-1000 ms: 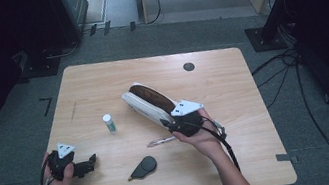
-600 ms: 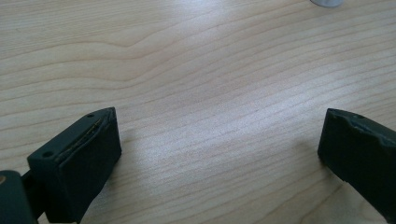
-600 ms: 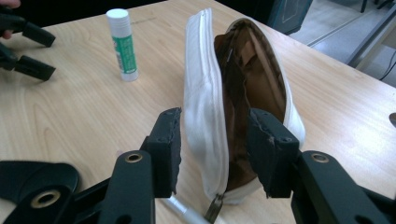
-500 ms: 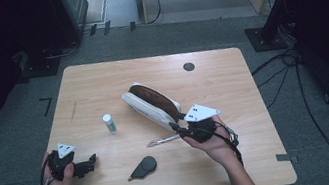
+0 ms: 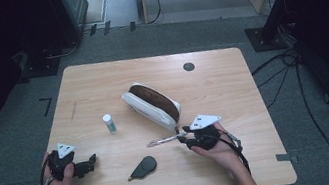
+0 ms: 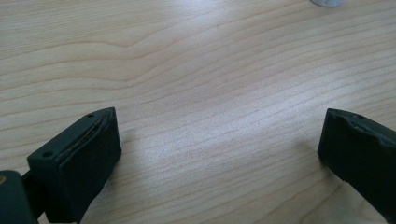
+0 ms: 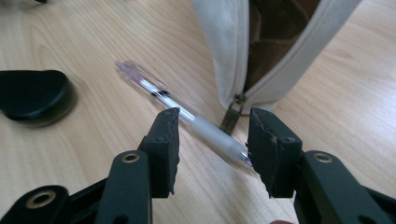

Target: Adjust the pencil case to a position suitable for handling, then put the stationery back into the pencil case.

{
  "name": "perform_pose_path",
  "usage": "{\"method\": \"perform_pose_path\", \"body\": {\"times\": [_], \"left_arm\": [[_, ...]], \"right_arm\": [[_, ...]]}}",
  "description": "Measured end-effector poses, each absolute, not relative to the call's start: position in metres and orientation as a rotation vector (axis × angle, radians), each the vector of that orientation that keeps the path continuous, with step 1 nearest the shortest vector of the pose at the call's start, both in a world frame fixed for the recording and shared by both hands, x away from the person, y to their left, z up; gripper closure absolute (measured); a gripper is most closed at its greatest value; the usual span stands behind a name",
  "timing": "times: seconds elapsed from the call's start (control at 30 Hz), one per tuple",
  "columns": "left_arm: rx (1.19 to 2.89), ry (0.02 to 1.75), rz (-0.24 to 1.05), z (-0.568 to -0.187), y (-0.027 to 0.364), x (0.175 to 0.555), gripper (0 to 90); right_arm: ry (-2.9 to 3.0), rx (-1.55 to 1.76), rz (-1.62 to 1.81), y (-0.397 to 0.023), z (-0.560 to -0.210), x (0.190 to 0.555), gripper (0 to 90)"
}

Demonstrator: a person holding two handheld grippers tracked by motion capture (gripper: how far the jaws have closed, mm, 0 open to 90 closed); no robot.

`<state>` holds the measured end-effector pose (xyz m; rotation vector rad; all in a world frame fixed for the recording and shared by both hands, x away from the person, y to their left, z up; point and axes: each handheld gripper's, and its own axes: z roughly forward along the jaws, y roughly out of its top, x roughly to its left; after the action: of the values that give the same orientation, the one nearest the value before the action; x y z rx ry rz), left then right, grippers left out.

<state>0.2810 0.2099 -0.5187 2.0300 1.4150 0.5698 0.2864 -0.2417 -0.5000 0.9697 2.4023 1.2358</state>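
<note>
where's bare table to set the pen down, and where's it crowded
Free: the far strip of the table beyond the open pouch, up to the dark disc, and the right side past the pouch. Crowded: the near middle, where the pen, black case, small bottle and right gripper sit close together.

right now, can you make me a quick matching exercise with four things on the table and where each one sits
Things:
1. pen
2. pencil case
3. small white bottle
4. flat black piece

Places:
A. unzipped, in the middle of the table
B. near the front edge, between the two hands
C. lying between the jaws of the right gripper
D. standing upright, left of the pencil case

Pairs: 1-C, 2-A, 3-D, 4-B
</note>
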Motion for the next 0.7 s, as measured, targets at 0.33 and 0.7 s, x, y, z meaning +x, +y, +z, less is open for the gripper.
{"method": "perform_pose_path", "body": {"times": [0.33, 0.7], "left_arm": [[2.03, 1.415, 0.57, -0.519, 0.21, 0.281, 0.0], [2.03, 1.415, 0.57, -0.519, 0.21, 0.281, 0.0]], "right_arm": [[2.452, 1.008, 1.205, -0.241, -0.517, 0.296, 49.6], [2.453, 0.996, 1.198, -0.242, -0.522, 0.299, 49.1]]}}
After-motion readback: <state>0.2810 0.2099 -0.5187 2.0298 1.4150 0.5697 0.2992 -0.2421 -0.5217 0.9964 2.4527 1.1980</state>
